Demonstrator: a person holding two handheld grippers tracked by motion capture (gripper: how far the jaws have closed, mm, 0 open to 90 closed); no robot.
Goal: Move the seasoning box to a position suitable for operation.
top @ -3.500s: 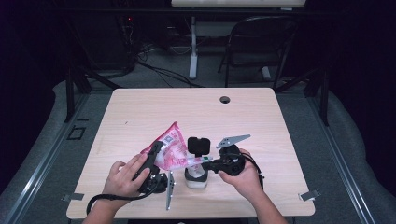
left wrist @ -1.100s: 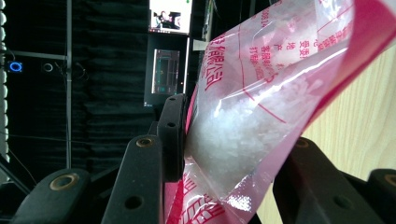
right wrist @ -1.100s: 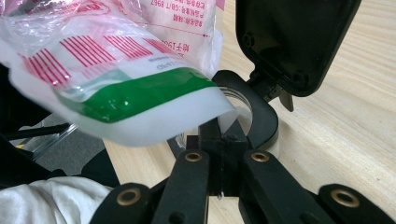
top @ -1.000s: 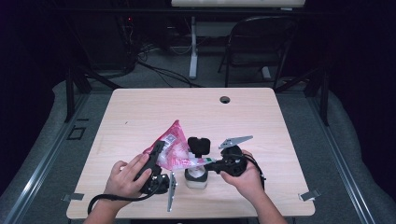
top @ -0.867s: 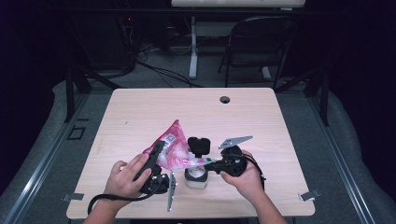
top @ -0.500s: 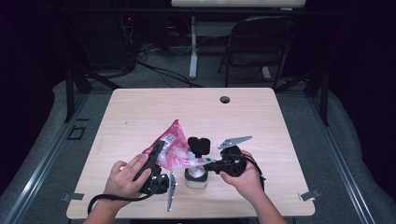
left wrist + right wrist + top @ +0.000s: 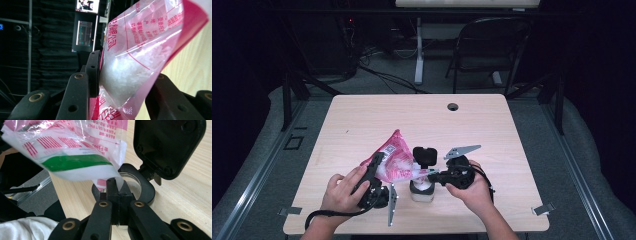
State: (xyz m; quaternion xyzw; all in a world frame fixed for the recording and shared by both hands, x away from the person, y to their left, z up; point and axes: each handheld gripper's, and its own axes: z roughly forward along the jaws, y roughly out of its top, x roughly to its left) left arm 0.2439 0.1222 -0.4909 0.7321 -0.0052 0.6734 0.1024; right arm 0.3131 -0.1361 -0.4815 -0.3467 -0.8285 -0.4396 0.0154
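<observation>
Pink-and-clear bag (image 7: 394, 159) of white crystals was held tilted above the near middle of the wooden counter (image 7: 377, 117), between the two hands. Left gripper (image 7: 374, 172) clasped the bag's full body — in the left gripper view the fingers (image 7: 93, 72) pressed into the plastic on both sides, set part-way apart around the bulge. Right gripper (image 7: 439, 176) had its fingers (image 7: 112, 188) pinched tight together on the bag's lower corner, a thin flap of clear film caught between them. That corner hung just over the open mouth of a small jar (image 7: 422, 189) with a black collar, standing on the counter; its black flip lid (image 7: 425, 155) stood upright behind the opening.
</observation>
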